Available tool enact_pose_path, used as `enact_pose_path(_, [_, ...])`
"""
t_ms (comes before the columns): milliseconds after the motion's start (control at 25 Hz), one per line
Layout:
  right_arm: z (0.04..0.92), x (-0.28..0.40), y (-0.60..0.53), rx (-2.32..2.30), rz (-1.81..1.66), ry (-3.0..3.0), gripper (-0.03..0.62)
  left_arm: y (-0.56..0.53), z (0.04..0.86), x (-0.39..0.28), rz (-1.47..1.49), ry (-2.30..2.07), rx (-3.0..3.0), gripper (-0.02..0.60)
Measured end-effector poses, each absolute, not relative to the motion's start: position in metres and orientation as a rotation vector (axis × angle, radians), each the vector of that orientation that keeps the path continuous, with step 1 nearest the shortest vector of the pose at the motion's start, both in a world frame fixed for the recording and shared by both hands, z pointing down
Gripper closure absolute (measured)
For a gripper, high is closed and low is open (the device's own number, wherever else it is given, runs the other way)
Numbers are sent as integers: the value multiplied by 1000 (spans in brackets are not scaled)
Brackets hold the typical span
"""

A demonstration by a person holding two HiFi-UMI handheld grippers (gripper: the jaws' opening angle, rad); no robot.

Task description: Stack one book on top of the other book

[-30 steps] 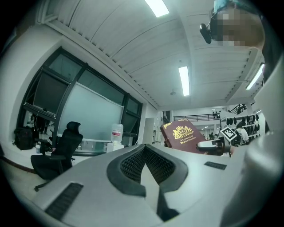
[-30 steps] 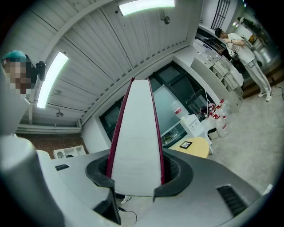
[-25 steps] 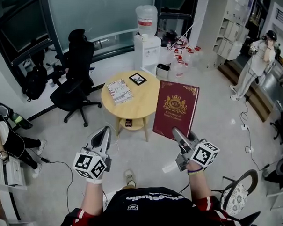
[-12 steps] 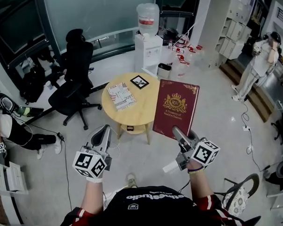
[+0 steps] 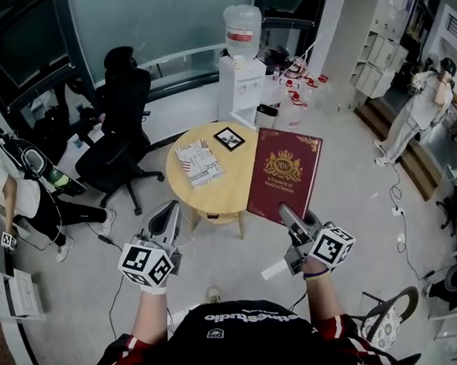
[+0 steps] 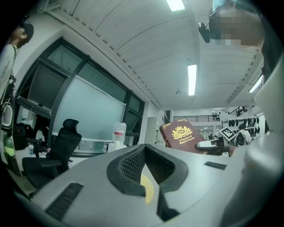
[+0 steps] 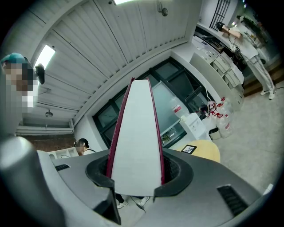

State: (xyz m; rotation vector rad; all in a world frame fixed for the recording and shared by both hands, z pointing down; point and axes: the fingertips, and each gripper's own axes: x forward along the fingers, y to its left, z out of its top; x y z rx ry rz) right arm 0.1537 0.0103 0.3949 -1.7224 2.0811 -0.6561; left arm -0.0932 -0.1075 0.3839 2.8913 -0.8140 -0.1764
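1. My right gripper (image 5: pixel 287 212) pinches the red book (image 5: pixel 285 172) by its lower edge, pads on both covers.
2. The red book stands upright in the air, just right of the round table (image 5: pixel 227 187).
3. My left gripper (image 5: pixel 168 212) has its tips pressed together and holds nothing.
4. A second book (image 5: pixel 198 162) lies flat on the table.

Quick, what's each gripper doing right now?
Left gripper: closed, empty.
Right gripper: closed on the red book.
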Motion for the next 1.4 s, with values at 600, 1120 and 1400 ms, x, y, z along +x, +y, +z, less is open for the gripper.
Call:
enact_pose_path(600, [401, 150, -41, -1723, -654, 2090, 368, -159, 393, -95, -190, -800, 2898, 565])
enact_pose_path(1120, [403, 136, -76, -1758, -679, 2098, 368, -201, 403, -103, -196, -769, 2879, 565])
enact_pose_path(1400, [403, 138, -86, -1763, -692, 2113, 368, -208, 406, -102, -187, -778, 2866, 565])
